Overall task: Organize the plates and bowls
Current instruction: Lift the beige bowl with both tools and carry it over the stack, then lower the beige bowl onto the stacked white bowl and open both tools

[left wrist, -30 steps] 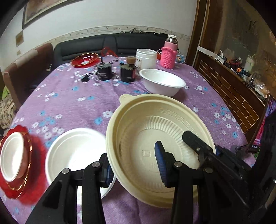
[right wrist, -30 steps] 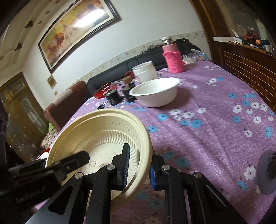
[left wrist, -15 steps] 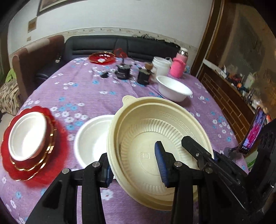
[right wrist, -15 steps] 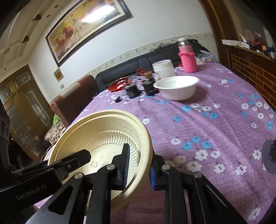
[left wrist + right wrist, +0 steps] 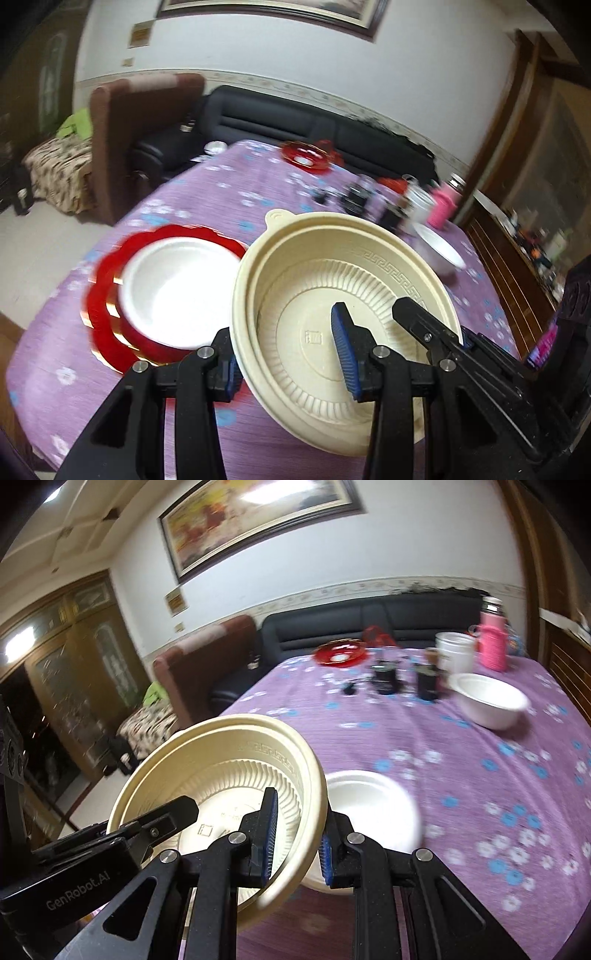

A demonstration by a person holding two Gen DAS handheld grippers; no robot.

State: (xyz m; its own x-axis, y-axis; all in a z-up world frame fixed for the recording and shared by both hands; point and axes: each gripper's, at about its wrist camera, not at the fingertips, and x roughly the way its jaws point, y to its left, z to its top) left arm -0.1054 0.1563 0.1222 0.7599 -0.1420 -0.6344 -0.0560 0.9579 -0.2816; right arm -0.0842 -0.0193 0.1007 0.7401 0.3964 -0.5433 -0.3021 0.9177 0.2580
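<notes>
Both grippers hold a large cream plastic bowl [image 5: 317,295] above the table, tilted. My left gripper [image 5: 288,365] is shut on its near rim, one finger inside, one outside. My right gripper [image 5: 295,842] is shut on the opposite rim of the cream bowl [image 5: 236,775] and shows in the left wrist view [image 5: 436,332]. A white bowl [image 5: 177,291] sits in a red gold-edged plate [image 5: 107,295] left of the cream bowl. A small white plate [image 5: 369,805] lies on the cloth behind the cream bowl. A white bowl [image 5: 487,701] stands farther back on the right.
The table has a purple flowered cloth [image 5: 480,775]. At the far end are a red dish [image 5: 340,653], two dark jars [image 5: 384,679], a white tub [image 5: 454,650] and a pink flask [image 5: 493,642]. A sofa and brown armchair [image 5: 140,122] stand beyond.
Both grippers have swung left with the cream bowl. The red plate with its white bowl now lies right beside the cream bowl in the left wrist view. The grips are unchanged.
</notes>
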